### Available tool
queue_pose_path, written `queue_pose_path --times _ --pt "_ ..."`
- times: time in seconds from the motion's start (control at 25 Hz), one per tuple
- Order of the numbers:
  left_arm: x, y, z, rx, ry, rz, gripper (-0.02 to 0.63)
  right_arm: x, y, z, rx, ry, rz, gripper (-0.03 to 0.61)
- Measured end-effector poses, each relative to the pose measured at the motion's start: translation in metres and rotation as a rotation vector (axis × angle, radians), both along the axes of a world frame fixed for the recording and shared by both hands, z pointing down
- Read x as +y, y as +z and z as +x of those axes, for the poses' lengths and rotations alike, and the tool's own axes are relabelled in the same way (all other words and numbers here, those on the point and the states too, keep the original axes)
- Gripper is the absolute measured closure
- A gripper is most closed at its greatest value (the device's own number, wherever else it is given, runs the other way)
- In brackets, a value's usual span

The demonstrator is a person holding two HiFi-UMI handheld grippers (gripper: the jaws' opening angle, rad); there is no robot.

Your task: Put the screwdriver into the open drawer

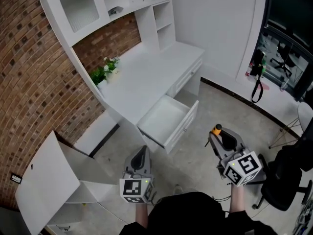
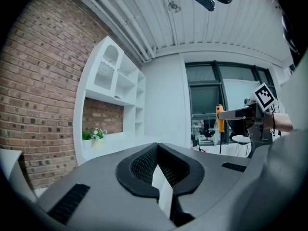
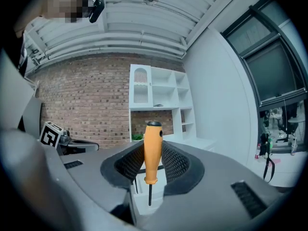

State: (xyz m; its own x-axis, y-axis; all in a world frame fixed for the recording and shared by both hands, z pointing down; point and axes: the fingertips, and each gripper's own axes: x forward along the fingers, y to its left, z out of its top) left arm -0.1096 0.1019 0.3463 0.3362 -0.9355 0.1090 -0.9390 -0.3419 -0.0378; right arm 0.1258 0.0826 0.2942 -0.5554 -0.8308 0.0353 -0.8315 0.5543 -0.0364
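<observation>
Right gripper view: the right gripper (image 3: pixel 153 154) pinches the screwdriver (image 3: pixel 152 146) upright between its fingers; the left gripper (image 2: pixel 157 149) has its fingers pressed together.

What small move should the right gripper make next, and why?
Probably carry the right gripper left and forward toward the open drawer: its jaws already clamp the orange-handled screwdriver upright, and the drawer sits apart, to its left in the head view.
</observation>
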Motion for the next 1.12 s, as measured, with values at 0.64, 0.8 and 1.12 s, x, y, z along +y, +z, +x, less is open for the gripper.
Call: queue_pose_path --times 0.64,0.8,1.12 --pt "-0.051 0.031 -0.005 0.033 -0.036 -0.088 0.606 -0.073 0.022 -0.015 -0.021 -0.045 -0.064 0.463" --pt "-0.076 0.041 -0.009 0.045 -0.068 -0.125 0.606 -0.11 0.028 -0.022 -0.028 -0.08 -0.087 0.463" --pt "-0.147 0.056 -0.006 0.077 -0.121 -0.172 0.606 -0.198 0.036 -0.036 -0.034 -0.169 -0.127 0.463"
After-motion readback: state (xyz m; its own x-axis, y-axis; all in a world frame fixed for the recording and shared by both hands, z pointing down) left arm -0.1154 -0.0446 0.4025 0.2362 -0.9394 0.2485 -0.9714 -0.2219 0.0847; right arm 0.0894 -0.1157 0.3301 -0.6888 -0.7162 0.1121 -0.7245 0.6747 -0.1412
